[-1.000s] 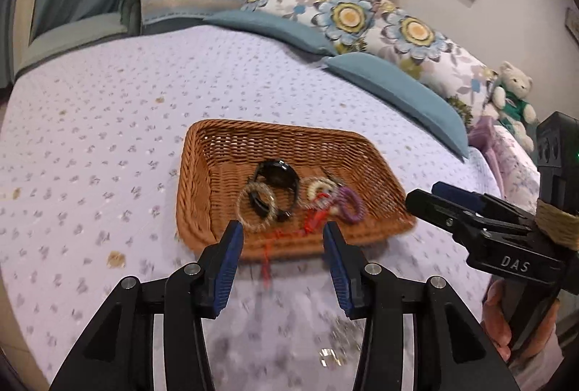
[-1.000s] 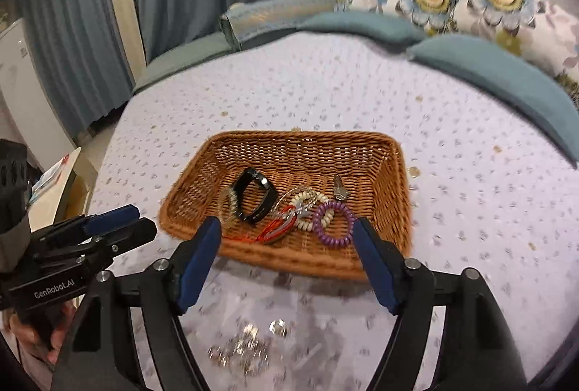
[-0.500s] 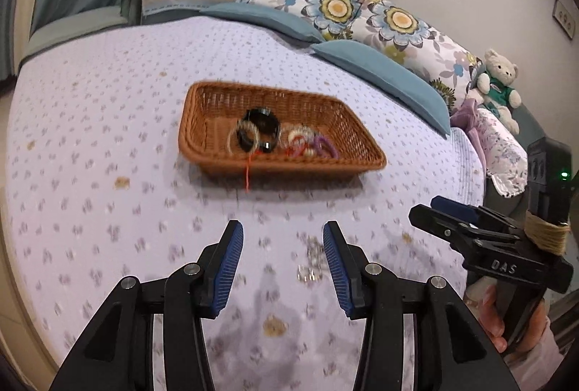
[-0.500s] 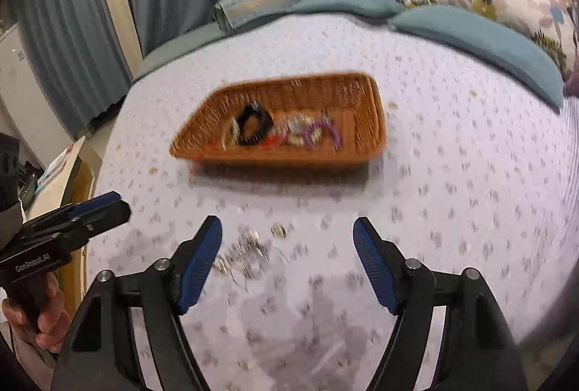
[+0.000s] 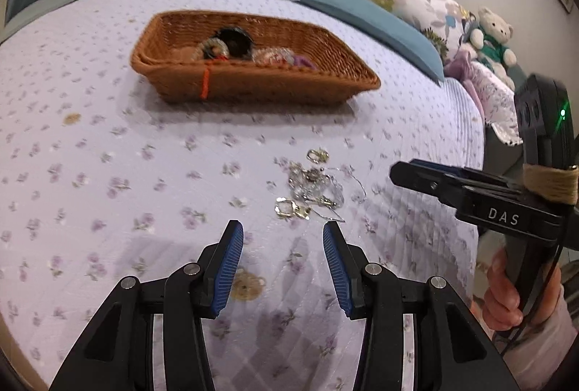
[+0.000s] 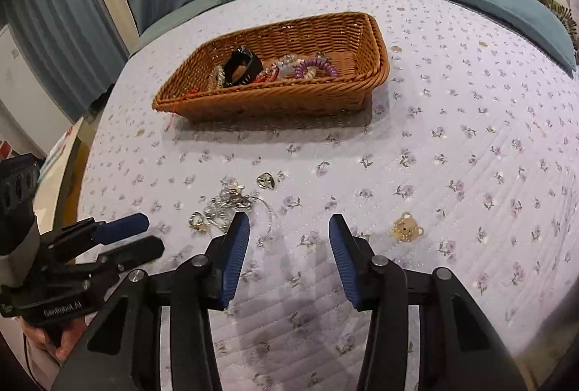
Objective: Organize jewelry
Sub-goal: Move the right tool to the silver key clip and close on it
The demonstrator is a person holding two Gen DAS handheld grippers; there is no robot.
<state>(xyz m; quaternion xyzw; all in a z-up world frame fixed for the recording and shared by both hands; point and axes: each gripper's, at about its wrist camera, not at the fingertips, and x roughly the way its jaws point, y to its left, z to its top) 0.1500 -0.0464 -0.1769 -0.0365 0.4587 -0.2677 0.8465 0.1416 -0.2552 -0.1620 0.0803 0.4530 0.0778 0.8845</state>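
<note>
your left gripper (image 5: 282, 246) hangs low over the near part of the lilac flowered bedspread (image 5: 108, 173), its blue-padded jaws spread apart with nothing between them. in your right wrist view it shows at the near left (image 6: 143, 235), gripped by your left hand (image 6: 54, 340).

far and left of centre in the left view sits the brown wicker basket (image 5: 325, 79), with a red cord (image 5: 205, 83) draped over its near wall. inside it lie a black band (image 6: 240, 67), a beaded bracelet (image 6: 217, 78) touching the band's left side, a pale bead bracelet (image 6: 286, 59) and a purple coil hair tie (image 6: 315, 67) to the right, all crowded in the basket's near half.

on the bedspread, well apart from the basket and nearer you, lies a loose tangle of silver and gold jewelry (image 5: 311, 184): small rings or earrings with a thin chain, too tangled to count. it lies just beyond your left gripper's fingertips and slightly right of them. in the right view the same pile (image 6: 228, 202) lies left of the right gripper, partly behind its left finger.

your right gripper (image 6: 289, 231) also hovers over the near bedspread, jaws parted and empty. a small bear-shaped charm (image 6: 407, 226) lies on the cloth just right of it. in the left view that gripper (image 5: 401, 170) reaches in from the right, held by your right hand (image 5: 514, 289).
</note>
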